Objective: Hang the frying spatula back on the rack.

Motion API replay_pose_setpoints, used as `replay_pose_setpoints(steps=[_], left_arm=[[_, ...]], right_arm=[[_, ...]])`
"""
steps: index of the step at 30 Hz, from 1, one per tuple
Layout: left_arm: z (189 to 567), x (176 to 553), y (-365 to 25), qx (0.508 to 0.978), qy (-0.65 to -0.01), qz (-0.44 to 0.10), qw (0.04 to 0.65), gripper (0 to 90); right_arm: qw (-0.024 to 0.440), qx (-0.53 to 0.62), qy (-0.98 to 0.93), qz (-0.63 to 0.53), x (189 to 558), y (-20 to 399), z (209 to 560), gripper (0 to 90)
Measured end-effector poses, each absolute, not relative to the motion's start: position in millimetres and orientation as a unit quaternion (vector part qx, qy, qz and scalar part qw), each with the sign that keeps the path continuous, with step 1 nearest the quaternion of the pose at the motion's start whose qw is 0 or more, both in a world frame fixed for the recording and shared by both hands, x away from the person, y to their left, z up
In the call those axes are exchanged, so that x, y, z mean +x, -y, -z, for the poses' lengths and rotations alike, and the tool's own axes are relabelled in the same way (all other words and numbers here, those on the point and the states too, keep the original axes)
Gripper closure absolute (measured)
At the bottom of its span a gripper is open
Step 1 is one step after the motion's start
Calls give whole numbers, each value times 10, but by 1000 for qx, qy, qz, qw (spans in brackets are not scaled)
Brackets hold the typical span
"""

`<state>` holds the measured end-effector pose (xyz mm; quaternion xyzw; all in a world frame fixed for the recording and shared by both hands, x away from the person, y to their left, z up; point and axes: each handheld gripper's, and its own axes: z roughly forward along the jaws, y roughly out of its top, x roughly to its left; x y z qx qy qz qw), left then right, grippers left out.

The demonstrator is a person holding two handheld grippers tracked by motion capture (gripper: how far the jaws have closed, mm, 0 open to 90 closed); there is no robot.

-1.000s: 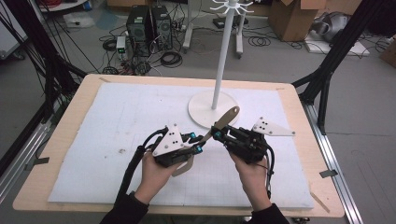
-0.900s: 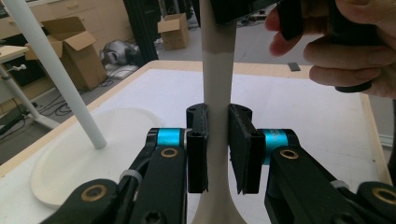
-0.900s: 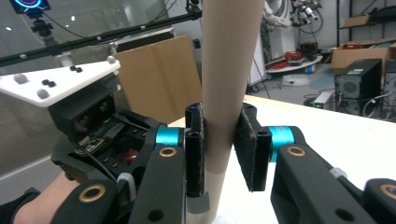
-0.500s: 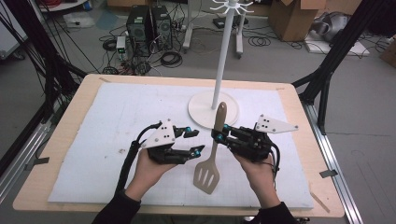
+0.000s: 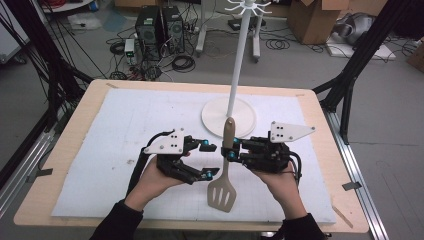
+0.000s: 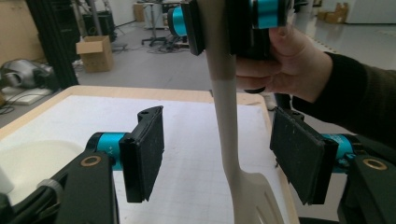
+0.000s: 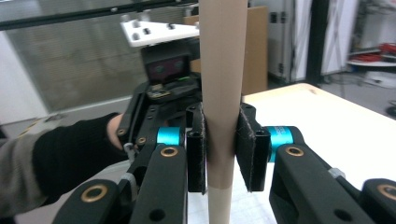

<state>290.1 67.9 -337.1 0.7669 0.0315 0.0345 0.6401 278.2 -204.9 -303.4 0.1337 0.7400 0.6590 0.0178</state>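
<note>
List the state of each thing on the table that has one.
Beige slotted spatula with brown handle: hanging blade-down, gripped at the handle.
Right tongs: shut on the handle.
Left tongs: open, jaws just opened, clear of the spatula between them.
White hook stand with round base: upright, hooks bare.

Left gripper (image 5: 210, 159): jaws apart, just been opening, pads clear of spatula (image 5: 223, 187) handle between them. Right gripper (image 5: 231, 149): jaws clamped on handle, pointing toward left gripper. Both forearms enter from bottom edge.
</note>
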Motion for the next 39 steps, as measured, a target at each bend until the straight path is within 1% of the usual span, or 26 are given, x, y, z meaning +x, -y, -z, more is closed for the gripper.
replay_pose_setpoints(steps=[9, 17, 20, 29, 34, 39], left_arm=[[3354, 2887, -582, 771, -1, -5, 637, 376], [3369, 2895, -512, 772, 18, 12, 636, 423], [3369, 2893, -507, 771, 26, 18, 636, 469], [3369, 2889, -464, 767, 40, 12, 641, 584], [3371, 2894, -464, 765, 42, 9, 643, 588], [3378, 2877, -451, 767, 51, 9, 639, 650]], right_arm=[[-9, 101, -747, -657, 2783, 2002, 2992, 757], [-27, 84, -748, -657, 2790, 2002, 2972, 757], [-27, 80, -750, -656, 2792, 1998, 2967, 757], [-36, 74, -750, -656, 2785, 1995, 2967, 756], [-43, 77, -750, -655, 2802, 2004, 2972, 756], [-40, 76, -748, -658, 2796, 2009, 2966, 756]])
